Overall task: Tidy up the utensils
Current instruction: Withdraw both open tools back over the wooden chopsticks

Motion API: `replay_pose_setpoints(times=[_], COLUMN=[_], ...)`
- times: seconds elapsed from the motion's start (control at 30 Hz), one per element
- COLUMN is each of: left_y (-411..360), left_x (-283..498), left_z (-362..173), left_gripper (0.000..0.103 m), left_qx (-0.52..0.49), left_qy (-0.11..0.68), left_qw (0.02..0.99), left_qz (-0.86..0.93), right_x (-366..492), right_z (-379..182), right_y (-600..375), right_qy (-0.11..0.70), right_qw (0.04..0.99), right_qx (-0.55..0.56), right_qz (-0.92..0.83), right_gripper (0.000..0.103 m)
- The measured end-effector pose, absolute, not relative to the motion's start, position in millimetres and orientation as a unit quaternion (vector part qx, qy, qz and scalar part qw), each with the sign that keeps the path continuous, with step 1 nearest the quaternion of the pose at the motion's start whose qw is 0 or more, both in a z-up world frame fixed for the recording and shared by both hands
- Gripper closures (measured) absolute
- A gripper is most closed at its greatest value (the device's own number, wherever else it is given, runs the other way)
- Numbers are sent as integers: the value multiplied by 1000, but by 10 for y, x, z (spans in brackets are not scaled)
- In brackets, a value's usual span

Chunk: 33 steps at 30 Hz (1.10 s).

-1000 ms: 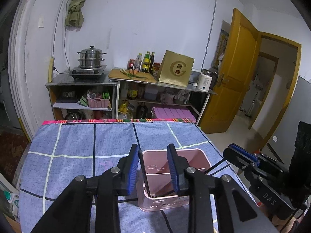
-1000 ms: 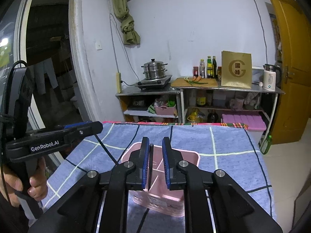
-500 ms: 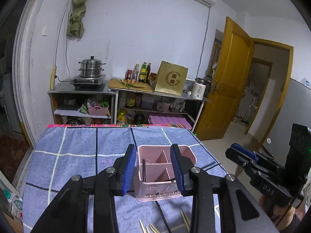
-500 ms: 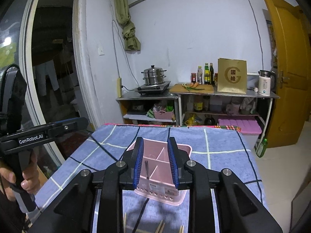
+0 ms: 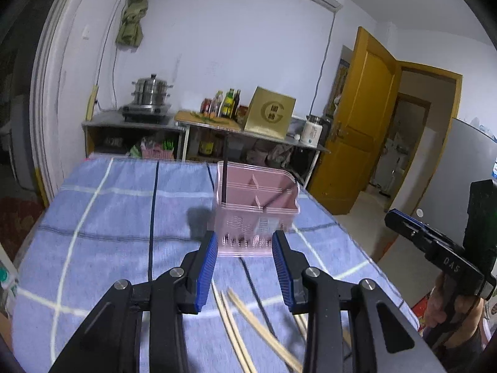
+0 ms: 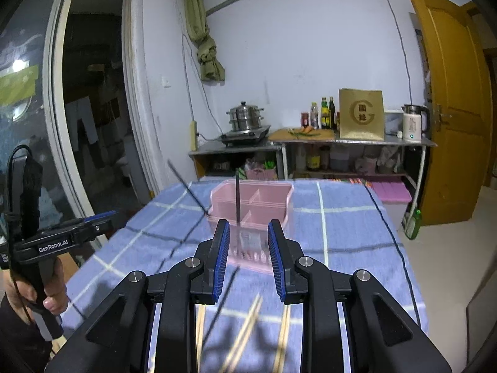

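Note:
A pink utensil holder [image 5: 256, 205] with compartments stands on the blue checked tablecloth [image 5: 108, 217]; it also shows in the right wrist view [image 6: 251, 208]. Two black chopsticks [image 5: 223, 174] stick out of it, one upright, one leaning [image 6: 188, 186]. Several bamboo chopsticks [image 5: 236, 329] lie loose on the cloth near me, also in the right wrist view [image 6: 245, 332]. My left gripper [image 5: 245, 267] is open and empty, short of the holder. My right gripper [image 6: 248, 258] is open and empty, also short of it.
Each gripper shows in the other's view, the right one [image 5: 441, 255] at the table's right edge, the left one [image 6: 62, 236] at its left. Metal shelves with a steamer pot [image 5: 150, 90], bottles and a gold box [image 5: 268, 113] stand behind the table. A yellow door [image 5: 366, 118] is at right.
Both grippers have pulled back and up from the holder and opened wider. The black chopsticks now stand in the holder. Loose bamboo chopsticks have come into view.

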State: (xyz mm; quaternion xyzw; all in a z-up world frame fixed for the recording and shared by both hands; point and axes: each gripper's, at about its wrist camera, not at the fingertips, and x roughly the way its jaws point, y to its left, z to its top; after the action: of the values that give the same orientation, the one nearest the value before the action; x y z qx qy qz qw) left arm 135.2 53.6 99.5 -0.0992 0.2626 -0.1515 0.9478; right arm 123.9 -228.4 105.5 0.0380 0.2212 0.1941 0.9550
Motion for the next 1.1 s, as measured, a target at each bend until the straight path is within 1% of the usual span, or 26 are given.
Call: replay_pose_setpoints(times=[0.13,0.3,0.57,0.63,0.77,0.9,1.1], left_y=[521,501,421,392,380,391,382], left_x=[1203,1198,1459,1539,1760,1943,2111], left_z=[739,461,102,40,-128,-246,-342], left_gripper=[67,67,67,67,67,67,67], left_qx=[-97,-91,-77,-71,-66,-64,-57], left_qy=[284,317,376,389,418,436,447], left_qw=[942,933,915,910,899,892,887], left_qz=[-149,-143,-127,-122,-114,-104,-99], right_x=[1129,1101,1304,1357,1521,1666,1828], right_z=[858,699,385,293,64,-125,-262], right_y=[-2307,-2334,-2261,-2245,-2189,-2147,-2061], right_qy=[242,260,315,332,371,402,429], right_qw=[949,944,930,924,911,897,886], right_qx=[34,36,24,22,17,15,6], right_qz=[201,202,189,187,182,181,174], right_gripper=[77,77,77,80,82,84,84])
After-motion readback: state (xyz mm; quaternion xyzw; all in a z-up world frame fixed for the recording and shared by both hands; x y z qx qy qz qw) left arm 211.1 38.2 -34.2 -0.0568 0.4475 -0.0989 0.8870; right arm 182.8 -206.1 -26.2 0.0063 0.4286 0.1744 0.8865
